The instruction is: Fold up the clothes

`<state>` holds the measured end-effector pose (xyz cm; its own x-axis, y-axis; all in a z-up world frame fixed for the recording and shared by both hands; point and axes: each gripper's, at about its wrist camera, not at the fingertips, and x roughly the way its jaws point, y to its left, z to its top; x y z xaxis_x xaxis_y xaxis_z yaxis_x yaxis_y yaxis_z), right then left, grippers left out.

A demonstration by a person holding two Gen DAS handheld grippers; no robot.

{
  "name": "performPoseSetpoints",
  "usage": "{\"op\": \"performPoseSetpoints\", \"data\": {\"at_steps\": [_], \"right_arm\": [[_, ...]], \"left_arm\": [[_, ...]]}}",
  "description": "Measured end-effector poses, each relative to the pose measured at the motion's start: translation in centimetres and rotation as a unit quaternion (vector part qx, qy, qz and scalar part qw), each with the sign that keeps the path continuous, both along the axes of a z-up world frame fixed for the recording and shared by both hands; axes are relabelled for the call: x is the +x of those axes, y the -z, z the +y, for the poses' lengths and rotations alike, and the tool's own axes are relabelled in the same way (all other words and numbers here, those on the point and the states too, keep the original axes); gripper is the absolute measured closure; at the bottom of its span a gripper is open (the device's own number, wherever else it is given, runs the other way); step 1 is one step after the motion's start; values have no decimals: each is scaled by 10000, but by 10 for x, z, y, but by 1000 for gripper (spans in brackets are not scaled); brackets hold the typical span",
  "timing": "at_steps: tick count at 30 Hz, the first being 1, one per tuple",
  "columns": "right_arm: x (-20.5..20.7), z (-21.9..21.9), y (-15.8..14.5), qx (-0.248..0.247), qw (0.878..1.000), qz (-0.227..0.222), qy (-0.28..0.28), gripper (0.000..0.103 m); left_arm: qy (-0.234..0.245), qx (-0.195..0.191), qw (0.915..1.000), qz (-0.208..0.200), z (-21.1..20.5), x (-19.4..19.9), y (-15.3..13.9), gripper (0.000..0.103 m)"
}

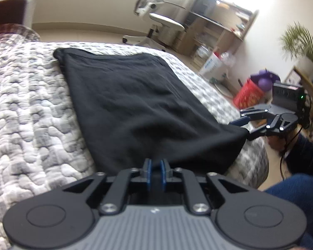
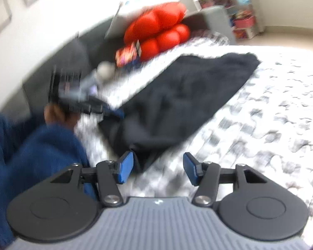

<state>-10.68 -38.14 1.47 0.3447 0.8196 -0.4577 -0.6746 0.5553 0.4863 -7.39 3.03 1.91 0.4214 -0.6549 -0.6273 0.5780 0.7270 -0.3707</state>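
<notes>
Black garment [image 1: 135, 104] lies spread flat on the quilted bed [image 1: 31, 104], long axis running from the near edge to the far side, a few wrinkles through the middle.

Left side: left hand-held gripper [image 1: 155, 166] has its blue pads nearly together, pinching the garment's near hem; cloth bunches up into the pinch. Risk: the bite looks thin, only the very edge, so any tug toward the far side could slip it out. It may also have caught just one layer; can't tell from here, and then the fold would drag unevenly.

Middle: wrinkles could get locked into the fold if nobody smooths first. The quilt is soft and textured, so the cloth may snag and skew rather than slide.

Right side: right hand-held gripper [image 2: 158, 169] is spread wide, nothing between its pads, with the near right corner of the garment just beside its left pad [image 2: 126, 167]. In the left wrist view it sits at that corner, right by the bed's edge. The right wrist view is heavily blurred. Risk: that corner is loose and could droop off the bed, and with one corner pinched and one free, lifting now would twist the garment.
</notes>
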Motion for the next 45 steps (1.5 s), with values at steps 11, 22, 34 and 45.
{"op": "performPoseSetpoints", "data": {"at_steps": [11, 22, 34, 45], "right_arm": [[111, -21, 11, 1071, 9639, 1508, 1917, 48], [144, 64, -11, -1117, 9724, -369, 2017, 98], [173, 82, -13, -1414, 9606, -965, 2188, 99], [116, 58, -19, -926, 9511, -777, 2842, 86]], "left_arm": [[-963, -355, 9944, -256, 29, 69, -20, 59], [-1721, -202, 9841, -393, 19, 139, 5, 88], [-2016, -490, 9742, -889, 26, 135, 1, 102], [-2172, -29, 9715, -953, 21, 113, -3, 98]]}}
